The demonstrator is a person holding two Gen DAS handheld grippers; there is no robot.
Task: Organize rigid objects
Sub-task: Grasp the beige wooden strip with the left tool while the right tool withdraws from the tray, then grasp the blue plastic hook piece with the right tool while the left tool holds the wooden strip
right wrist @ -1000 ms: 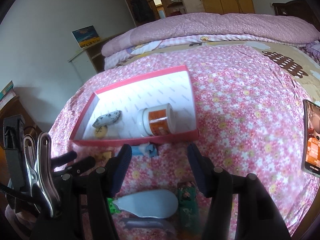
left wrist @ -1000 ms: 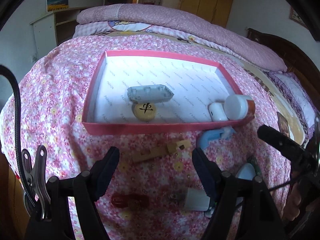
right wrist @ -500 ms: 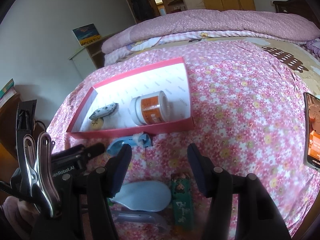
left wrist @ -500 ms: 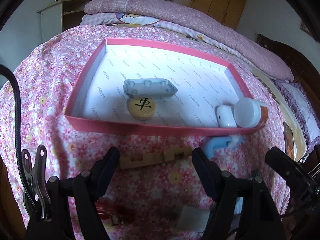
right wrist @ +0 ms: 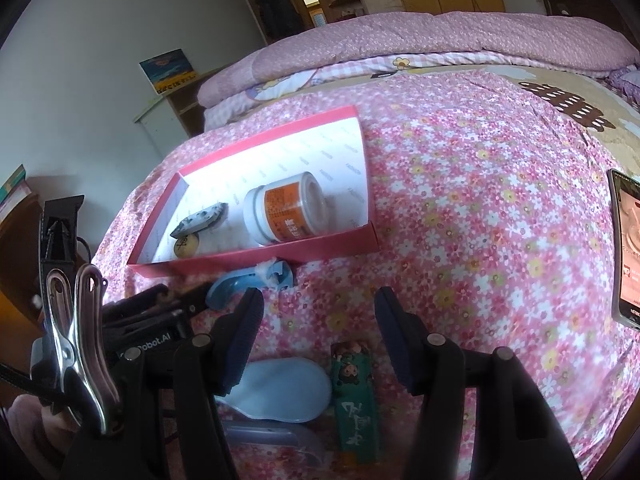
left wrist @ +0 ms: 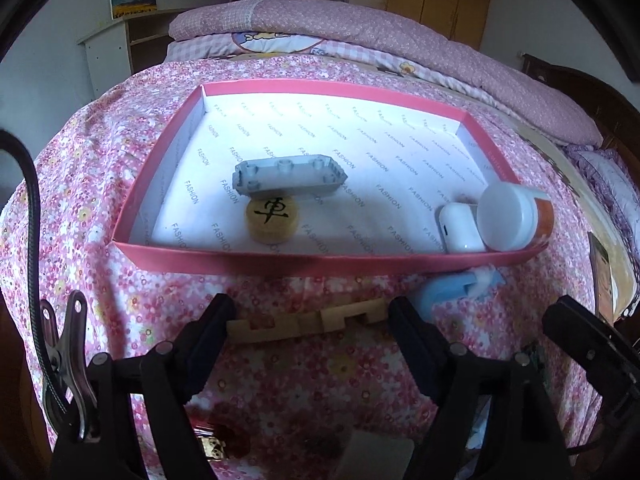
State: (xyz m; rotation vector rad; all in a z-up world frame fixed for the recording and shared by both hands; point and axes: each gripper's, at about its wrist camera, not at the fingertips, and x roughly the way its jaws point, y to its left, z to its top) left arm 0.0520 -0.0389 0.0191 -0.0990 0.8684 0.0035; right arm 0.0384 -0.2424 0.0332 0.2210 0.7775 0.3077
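Straddling the wooden notched bar [left wrist: 306, 323] lengthwise — its long axis running left-right between our pads — our left gripper [left wrist: 308, 320], jaws just widened, grips nothing.

The far half of the pink tray [left wrist: 332, 88] lies bare, while its near wall, the grey block [left wrist: 288, 174], chess piece [left wrist: 272, 218] and jar [left wrist: 514, 214] crowd the front; a wooden piece [left wrist: 304, 322] spans the left fingers [left wrist: 212, 332].
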